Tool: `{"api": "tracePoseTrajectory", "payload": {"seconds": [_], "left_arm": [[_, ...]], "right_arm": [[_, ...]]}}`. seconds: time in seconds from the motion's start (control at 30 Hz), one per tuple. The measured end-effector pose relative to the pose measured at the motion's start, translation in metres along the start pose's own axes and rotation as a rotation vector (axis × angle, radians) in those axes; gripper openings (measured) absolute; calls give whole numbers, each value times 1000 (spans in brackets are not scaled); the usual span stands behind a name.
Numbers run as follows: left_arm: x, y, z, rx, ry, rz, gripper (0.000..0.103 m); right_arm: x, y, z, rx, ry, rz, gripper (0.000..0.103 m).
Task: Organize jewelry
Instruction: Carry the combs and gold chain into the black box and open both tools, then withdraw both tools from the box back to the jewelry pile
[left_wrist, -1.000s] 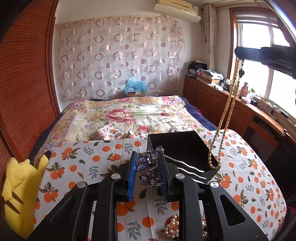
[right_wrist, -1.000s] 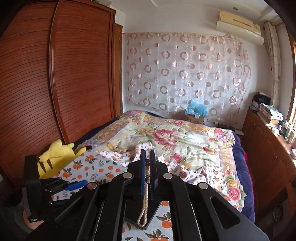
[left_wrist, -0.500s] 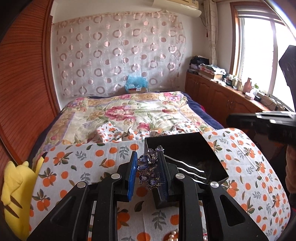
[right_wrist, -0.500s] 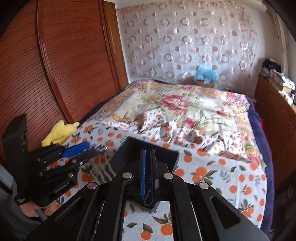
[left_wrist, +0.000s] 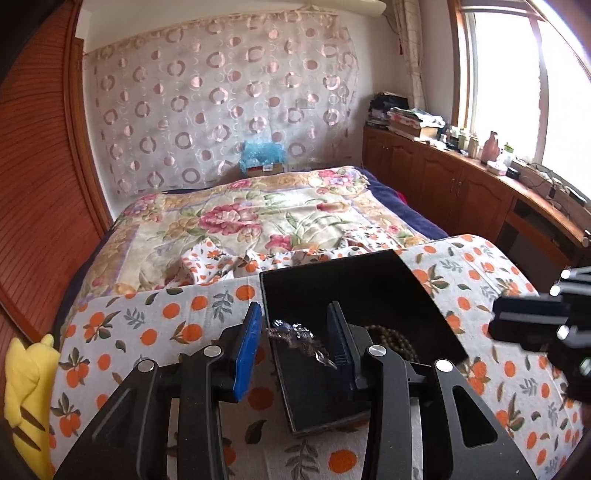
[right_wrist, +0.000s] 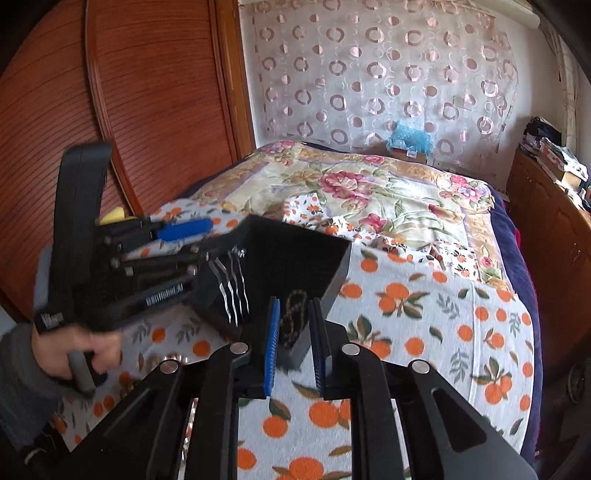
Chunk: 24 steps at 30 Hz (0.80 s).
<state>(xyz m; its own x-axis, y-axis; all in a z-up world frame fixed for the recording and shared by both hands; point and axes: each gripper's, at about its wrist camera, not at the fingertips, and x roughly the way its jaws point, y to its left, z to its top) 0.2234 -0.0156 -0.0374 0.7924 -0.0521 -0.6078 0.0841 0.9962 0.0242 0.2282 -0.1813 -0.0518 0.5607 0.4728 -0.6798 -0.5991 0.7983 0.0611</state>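
- Your left claw (left_wrist: 295, 334) hovers low over the near-left corner of the black box (left_wrist: 354, 291), its blue pads spread wide with nothing pinched between them.
- In the right wrist view the same claw (right_wrist: 207, 240) reaches in from the left, level with the box's rim, and your hand (right_wrist: 79, 350) grips its handle below.
- The hair comb (left_wrist: 301, 338) shows between the parted pads and apart from both, a dark purple jeweled top with silvery glints, against the box's left side; the picture is blurred, so whether it rests on the bottom is unclear.
- From the right wrist view, the comb's wavy silver prongs (right_wrist: 232, 291) stand against the box's near-left wall, pointing down.
- Your right claw (right_wrist: 295, 343) sits just in front of the box's near corner (right_wrist: 332, 277), pads moderately parted and holding nothing; in the left wrist view it is a blurred black shape at the right edge (left_wrist: 535, 321).
- The bead necklace (right_wrist: 293, 317), a coil of dark brownish beads, lies inside the box near its right-front part (left_wrist: 395, 341).
- The box rests on the orange-print cloth (left_wrist: 166, 325) spread over the surface at the foot of the bed (left_wrist: 240, 221).
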Motion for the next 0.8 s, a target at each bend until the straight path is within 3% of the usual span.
{"api": "tracePoseTrajectory", "payload": {"seconds": [0.4, 0.73, 0.8], "left_arm": [[-57, 4, -32, 16, -10, -53, 36], [-90, 13, -65, -9, 1, -90, 36], [-96, 14, -74, -19, 9, -101, 37]], "right_arm": [[-29, 41, -68, -1, -35, 43, 19], [-46, 57, -98, -9, -42, 19, 19], [-47, 56, -102, -2, -38, 21, 24]]}}
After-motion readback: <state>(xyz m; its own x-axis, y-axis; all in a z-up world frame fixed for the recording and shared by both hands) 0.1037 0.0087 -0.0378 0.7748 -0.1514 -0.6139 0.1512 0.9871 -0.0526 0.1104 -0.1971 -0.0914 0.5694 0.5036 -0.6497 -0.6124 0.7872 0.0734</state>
